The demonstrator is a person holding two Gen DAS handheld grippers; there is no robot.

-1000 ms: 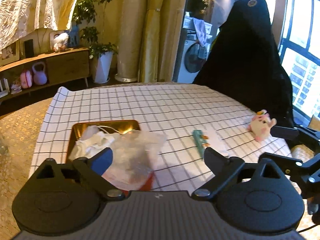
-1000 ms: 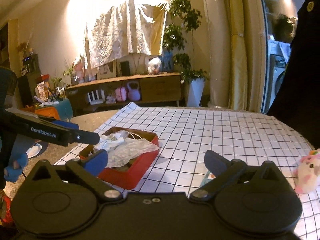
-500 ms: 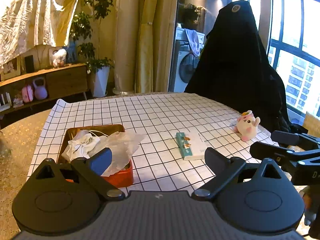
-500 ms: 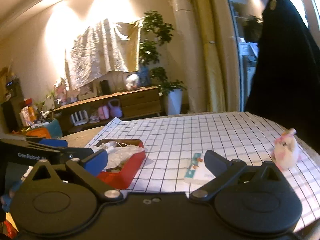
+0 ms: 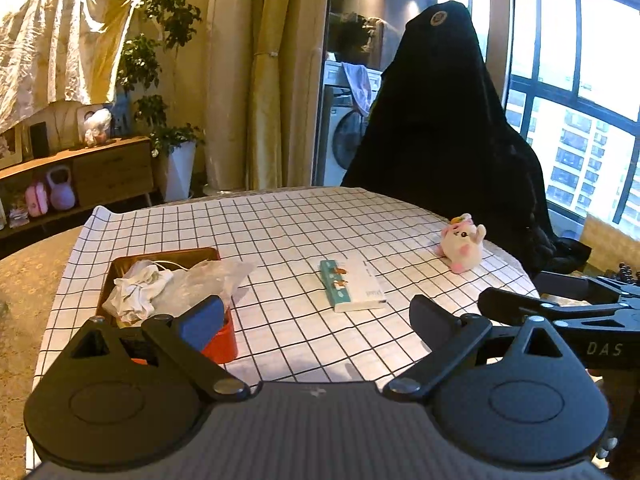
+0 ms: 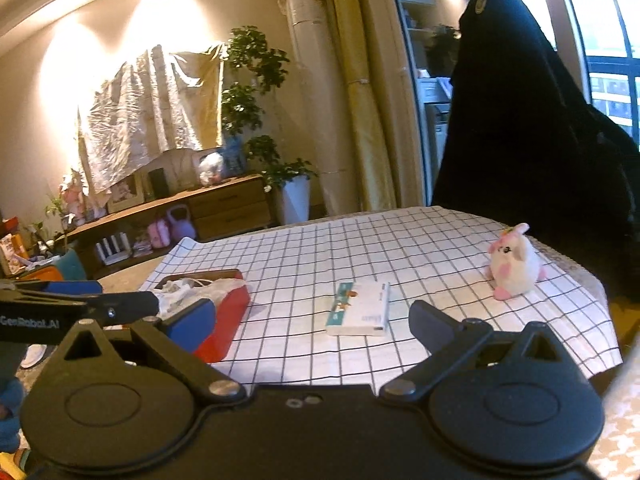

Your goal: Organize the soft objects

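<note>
A red box (image 5: 220,344) at the table's left holds a crumpled white cloth (image 5: 136,288) and a clear plastic bag (image 5: 204,276). A white and teal pack (image 5: 352,280) lies flat mid-table. A pink and white plush toy (image 5: 462,244) sits upright near the right edge. My left gripper (image 5: 316,316) hangs open and empty over the near table edge, its blue pad beside the box. In the right wrist view the box (image 6: 228,316), pack (image 6: 360,308) and plush (image 6: 514,264) show too. My right gripper (image 6: 310,318) is open and empty, short of the pack.
A checked cloth (image 5: 280,232) covers the round table. A chair under black fabric (image 5: 440,140) stands behind the far right edge. A low sideboard (image 5: 100,168) and a potted plant (image 5: 176,160) line the far wall. Windows are at right.
Both grippers have drawn back and up from the red box. More of the table shows, with the pack and the plush toy in fuller view. Nothing was picked up.
</note>
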